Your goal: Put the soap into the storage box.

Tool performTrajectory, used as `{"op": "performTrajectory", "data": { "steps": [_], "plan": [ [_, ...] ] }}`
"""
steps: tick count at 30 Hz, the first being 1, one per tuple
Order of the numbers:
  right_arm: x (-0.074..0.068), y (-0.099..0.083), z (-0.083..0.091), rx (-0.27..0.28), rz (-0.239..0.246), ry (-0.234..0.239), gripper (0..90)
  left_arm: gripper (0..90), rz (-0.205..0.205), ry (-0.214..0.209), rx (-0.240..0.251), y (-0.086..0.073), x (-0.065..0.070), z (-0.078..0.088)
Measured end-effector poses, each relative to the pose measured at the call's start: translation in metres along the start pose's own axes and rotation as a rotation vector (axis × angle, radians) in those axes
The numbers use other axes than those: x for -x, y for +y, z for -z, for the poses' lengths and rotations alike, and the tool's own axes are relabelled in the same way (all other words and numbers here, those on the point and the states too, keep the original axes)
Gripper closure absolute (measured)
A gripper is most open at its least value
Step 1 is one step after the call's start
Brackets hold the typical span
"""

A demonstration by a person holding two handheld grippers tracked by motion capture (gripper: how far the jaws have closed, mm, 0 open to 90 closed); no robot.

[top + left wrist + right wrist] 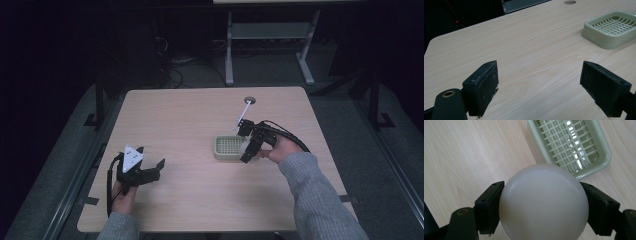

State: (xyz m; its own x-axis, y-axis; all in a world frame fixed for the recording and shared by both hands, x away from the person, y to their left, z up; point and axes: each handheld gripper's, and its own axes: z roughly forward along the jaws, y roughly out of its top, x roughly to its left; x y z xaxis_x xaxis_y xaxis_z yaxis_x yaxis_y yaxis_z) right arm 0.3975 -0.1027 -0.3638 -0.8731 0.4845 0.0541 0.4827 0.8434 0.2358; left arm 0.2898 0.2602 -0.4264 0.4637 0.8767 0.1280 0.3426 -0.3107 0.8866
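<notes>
- Here, in the high view, the right gripper hangs at the near right edge of a pale green tray on the wooden table, tipped downward, and the thing it carries shows as just a pale patch under its tip. The left gripper rests well off to the left, low over bare wood, probably parked out of the way.
- Along the left gripper's view, its two black jaws stand wide apart with nothing but table between them; the tray sits ahead and to the right.
- Through the right gripper's view, the jaws are clamped on a smooth white ball, one pad on each side at its widest part, which seems the surest hold on a round thing. The ball is matte, off-white, faintly speckled. Beyond it, just ahead, lies the tray, a rounded rectangle with a slotted grid floor, empty, so the ball looks poised just short of its rim.
</notes>
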Motion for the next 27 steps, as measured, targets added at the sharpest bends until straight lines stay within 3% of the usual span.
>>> {"op": "performTrajectory", "data": {
  "steps": [8,27],
  "plan": [
    [0.006,0.009,-0.006,-0.007,-0.008,0.010,23.4,14.8,0.000,-0.002,0.001,0.000,0.000,0.000],
    [0.015,0.034,-0.003,-0.019,0.007,-0.005,23.3,14.8,-0.002,-0.002,0.002,0.000,0.000,0.000]
  ]
}}
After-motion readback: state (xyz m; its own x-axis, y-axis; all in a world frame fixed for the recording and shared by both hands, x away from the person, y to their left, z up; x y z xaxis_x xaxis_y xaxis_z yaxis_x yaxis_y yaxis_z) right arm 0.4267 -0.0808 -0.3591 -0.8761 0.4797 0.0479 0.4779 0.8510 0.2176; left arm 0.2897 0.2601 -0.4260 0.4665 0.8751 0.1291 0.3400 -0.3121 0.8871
